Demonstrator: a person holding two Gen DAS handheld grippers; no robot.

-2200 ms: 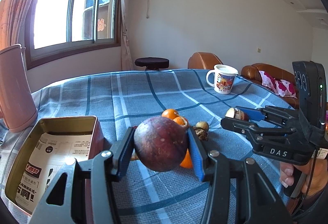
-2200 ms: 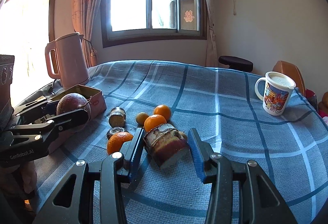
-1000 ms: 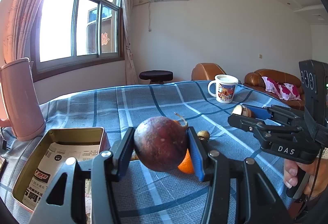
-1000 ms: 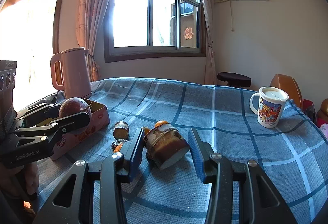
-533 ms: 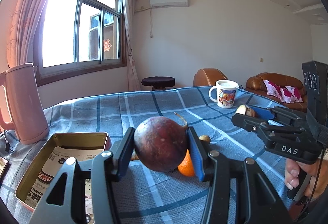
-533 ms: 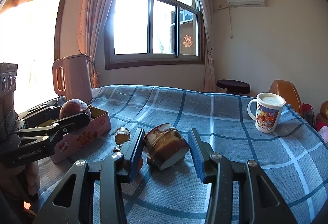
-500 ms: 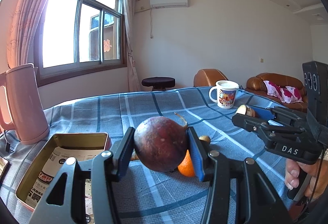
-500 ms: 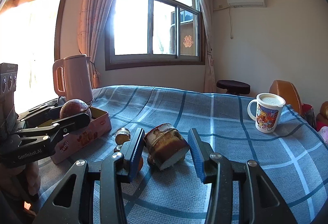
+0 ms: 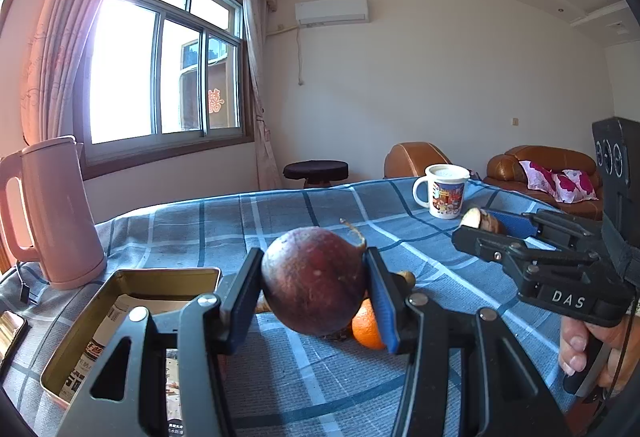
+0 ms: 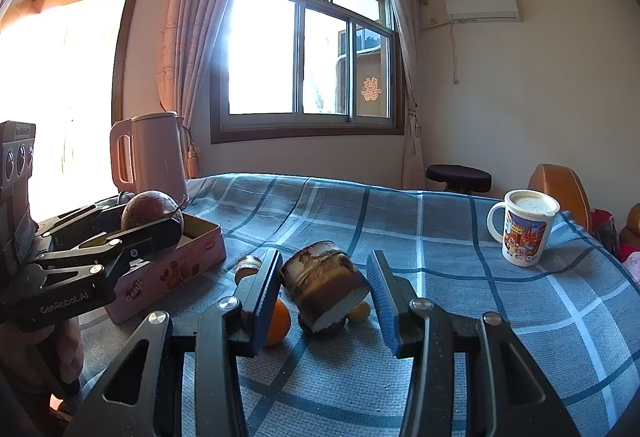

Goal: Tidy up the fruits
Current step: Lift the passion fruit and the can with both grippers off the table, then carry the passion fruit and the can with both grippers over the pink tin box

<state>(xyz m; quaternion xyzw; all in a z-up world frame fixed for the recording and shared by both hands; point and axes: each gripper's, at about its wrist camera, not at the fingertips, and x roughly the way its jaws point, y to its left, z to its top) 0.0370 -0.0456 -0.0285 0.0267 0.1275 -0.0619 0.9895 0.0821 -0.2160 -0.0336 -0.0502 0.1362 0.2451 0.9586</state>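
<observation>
Fruit held in both: left gripper grips purple fruit, right gripper clamps cut piece — lower each gently into tin, down-left of the left gripper.

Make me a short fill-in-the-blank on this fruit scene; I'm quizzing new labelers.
1. The left gripper grips a round dark ____ fruit.
2. The open tin lies beside the pink ____.
3. The mug has a ____ lid.

Missing words: purple; kettle; white
</observation>
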